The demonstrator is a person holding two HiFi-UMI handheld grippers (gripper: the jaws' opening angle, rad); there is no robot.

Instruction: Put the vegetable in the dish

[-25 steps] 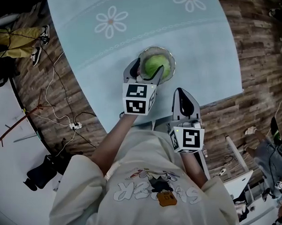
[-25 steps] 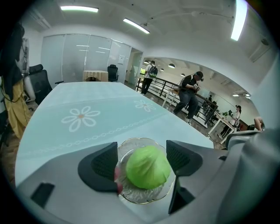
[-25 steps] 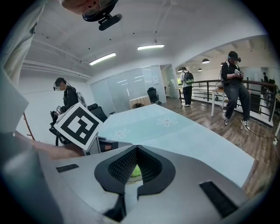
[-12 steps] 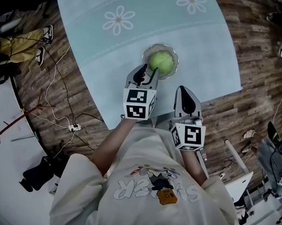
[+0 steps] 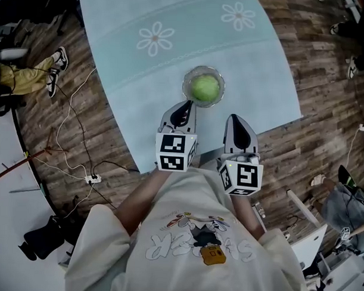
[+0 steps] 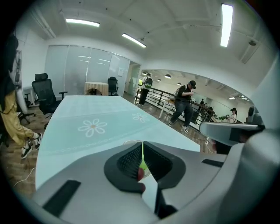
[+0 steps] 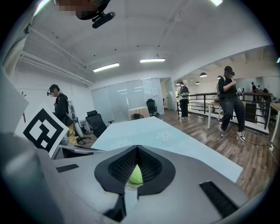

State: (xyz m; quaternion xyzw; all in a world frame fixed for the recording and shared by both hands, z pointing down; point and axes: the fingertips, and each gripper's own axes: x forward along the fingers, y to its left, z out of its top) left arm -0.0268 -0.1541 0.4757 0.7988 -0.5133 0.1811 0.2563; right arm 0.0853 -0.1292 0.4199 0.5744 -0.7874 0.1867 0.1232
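Pale blue cloth printed with white daisies covers the worktop (image 5: 143, 69), which stands on a wood-plank floor (image 5: 327, 75).

Left gripper (image 5: 185, 106): positioned over the worktop, inside its near edge, with the tips just beside the near rim of the dish. Whether the tips touch the rim cannot be determined. The jaws are pressed together, leaving only a thin slit, and nothing is between them.

Right gripper (image 5: 233, 118): positioned over the near edge of the worktop, beside the left gripper and slightly further from the dish. The jaws are pressed together and empty.

Dish (image 5: 186, 86): small, round and clear, of glass-like material with a bright rim. It stands close to the near edge of the worktop, roughly midway between the left and right edges.

Vegetable (image 5: 205, 88): round, light green and matte, with a slightly uneven surface. It sits inside the dish and fills most of the bowl. Neither gripper touches it.
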